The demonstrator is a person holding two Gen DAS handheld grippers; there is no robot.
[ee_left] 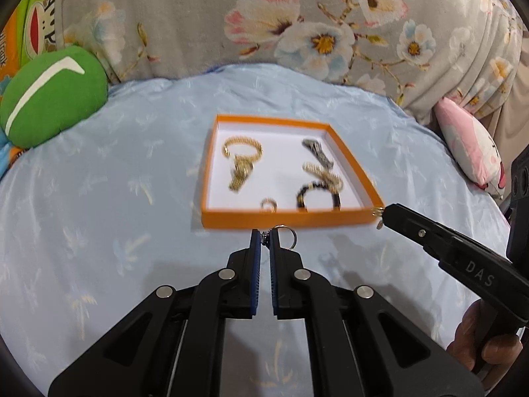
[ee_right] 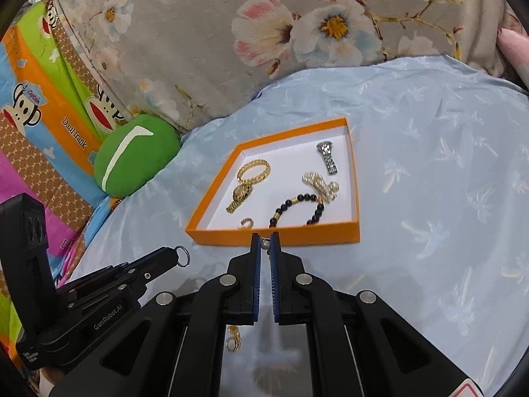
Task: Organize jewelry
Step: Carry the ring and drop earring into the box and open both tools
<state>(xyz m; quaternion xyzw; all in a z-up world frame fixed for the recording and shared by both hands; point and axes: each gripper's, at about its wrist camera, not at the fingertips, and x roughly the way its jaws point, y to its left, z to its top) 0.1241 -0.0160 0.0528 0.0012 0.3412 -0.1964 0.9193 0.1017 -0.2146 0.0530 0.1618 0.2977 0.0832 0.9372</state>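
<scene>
Fingers of the left gripper [ee_left: 264,235] are pressed together on a small silver earring [ee_left: 283,234], its ring sticking out past the right tip; in the right wrist view the same ring [ee_right: 182,256] shows at the end of that gripper [ee_right: 172,254]. The right gripper [ee_right: 264,239] likewise has its fingers pinched on a small pearl-and-gold piece [ee_right: 264,244], seen from the left wrist as a glint of gold [ee_left: 378,213] at its tip [ee_left: 385,212].

Both pieces seem to be on their way into the orange tray [ee_right: 274,237], which lies just ahead of both pairs of fingertips on the pale blue bed sheet [ee_right: 429,198]. The next move, I judge, is to carry each tip over the near wall and let go above bare white floor.

Inside, beyond the fingers: a gold ring [ee_right: 246,222] and a black bead bracelet [ee_right: 297,206] nearest, then a gold watch [ee_right: 240,195], a pearl piece [ee_right: 319,182], a gold chain bracelet [ee_right: 254,169] and, farthest, a silver watch [ee_right: 327,158]. The near wall and the crowded near edge are the chief hindrances; the free floor lies around the middle.

Another gold piece [ee_right: 233,339] lies on the sheet beneath the right gripper, not yet gathered. A green cushion [ee_right: 135,155] sits well off to the left.
</scene>
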